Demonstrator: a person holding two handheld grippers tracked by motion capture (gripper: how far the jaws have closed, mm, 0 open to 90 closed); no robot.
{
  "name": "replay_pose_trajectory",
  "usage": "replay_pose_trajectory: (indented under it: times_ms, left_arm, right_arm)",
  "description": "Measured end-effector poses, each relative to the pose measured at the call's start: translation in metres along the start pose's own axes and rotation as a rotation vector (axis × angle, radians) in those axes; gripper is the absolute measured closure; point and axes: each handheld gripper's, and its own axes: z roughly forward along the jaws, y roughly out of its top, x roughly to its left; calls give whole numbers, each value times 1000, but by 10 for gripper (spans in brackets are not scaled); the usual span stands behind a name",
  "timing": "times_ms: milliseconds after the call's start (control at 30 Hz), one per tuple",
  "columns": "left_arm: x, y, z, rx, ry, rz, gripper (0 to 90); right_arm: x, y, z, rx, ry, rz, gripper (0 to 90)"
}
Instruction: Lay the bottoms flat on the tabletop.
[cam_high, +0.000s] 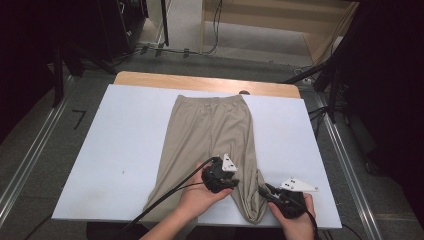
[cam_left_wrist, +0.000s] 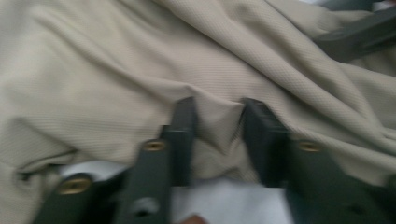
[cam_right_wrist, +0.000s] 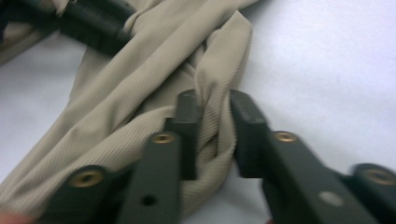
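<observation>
One pair of beige trousers lay lengthwise down the middle of the white table, waistband toward the far edge, leg ends bunched at the near edge; two grippers worked there — the left gripper pinched a raised fold, the right gripper clasped a twisted cuff near the near right corner; grey floor, cables and dark stands surrounded the table.
</observation>
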Motion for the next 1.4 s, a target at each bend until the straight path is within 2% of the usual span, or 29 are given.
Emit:
replay_pose_trajectory:
  times_ms: [33, 67, 133, 267, 333, 400, 433, 467, 500, 533, 600, 633, 667, 733, 767, 833, 900, 933, 967, 1000, 1067, 1133, 1233, 1333, 1367, 1400]
  left_arm:
    - [2, 0, -1, 6, -13, -9, 840]
    - [5, 0, -1, -2, -17, -24, 870]
    - [9, 2, -4, -1, -4, -20, 891]
    - [22, 6, -9, -44, 14, -63, 892]
    - [27, 8, -11, -56, 14, -73, 892]
    - [31, 9, -12, -67, 9, -89, 892]
    - [33, 9, -13, -70, 2, -92, 892]
    - [34, 8, -13, -70, 2, -96, 891]
    - [35, 8, -13, -78, -2, -102, 892]
    - [36, 8, -13, -73, -4, -101, 891]
    - [37, 7, -12, -77, -5, -102, 891]
    - [36, 8, -12, -79, -7, -103, 891]
    - [36, 8, -12, -86, -8, -107, 891]
    - [36, 9, -13, -97, -8, -116, 891]
    - [37, 9, -13, -105, -16, -125, 892]
    - [38, 10, -14, -113, -15, -135, 891]
    - [40, 10, -15, -118, -15, -142, 892]
    - [41, 11, -17, -119, -4, -143, 892]
    - [43, 11, -18, -121, -2, -142, 892]
    - [44, 11, -18, -126, 0, -145, 893]
    - [45, 12, -20, -136, -2, -151, 893]
    - [45, 12, -20, -138, -3, -148, 893]
    - [44, 13, -19, -135, -2, -138, 893]
    - [45, 13, -19, -133, -9, -140, 892]
    - [45, 12, -19, -130, -10, -142, 893]
    - [44, 12, -19, -132, -10, -144, 893]
  right_arm:
    - [2, -1, -3, 6, -9, -11, 784]
    - [4, -2, -6, 7, -11, -16, 792]
    - [10, -9, -15, 17, -14, -22, 800]
    - [27, -28, -36, 50, -17, -25, 799]
    - [37, -37, -46, 72, 22, -27, 796]
    - [47, -44, -53, 88, 89, -62, 762]
    - [49, -45, -56, 92, 136, -84, 727]
    - [49, -44, -58, 87, 188, -100, 654]
    - [48, -42, -59, 63, 225, -110, 608]
    - [46, -39, -61, 29, 224, -123, 547]
    - [40, -28, -61, -34, 182, -128, 407]
    - [37, -23, -59, -50, 171, -120, 354]
    - [34, -17, -53, -69, 140, -119, 264]
    - [32, -10, -40, -54, 115, -122, 158]
    - [33, -8, -34, -43, 105, -122, 141]
    - [35, -9, -19, -2, 97, -137, 146]
    - [40, -14, -11, 60, 74, -145, 341]
    - [43, -17, -12, 48, 61, -153, 450]
    - [45, -20, -17, 54, 89, -153, 570]
    - [47, -21, -21, 65, 112, -139, 654]
    - [56, -26, -29, 76, 138, -142, 728]
    - [68, -31, -38, 89, 179, -152, 738]
    - [88, -37, -48, 101, 283, -174, 706]
    - [97, -38, -52, 127, 404, -166, 535]
    - [97, -35, -55, 103, 382, -186, 437]
    - [97, -35, -55, 103, 382, -186, 437]
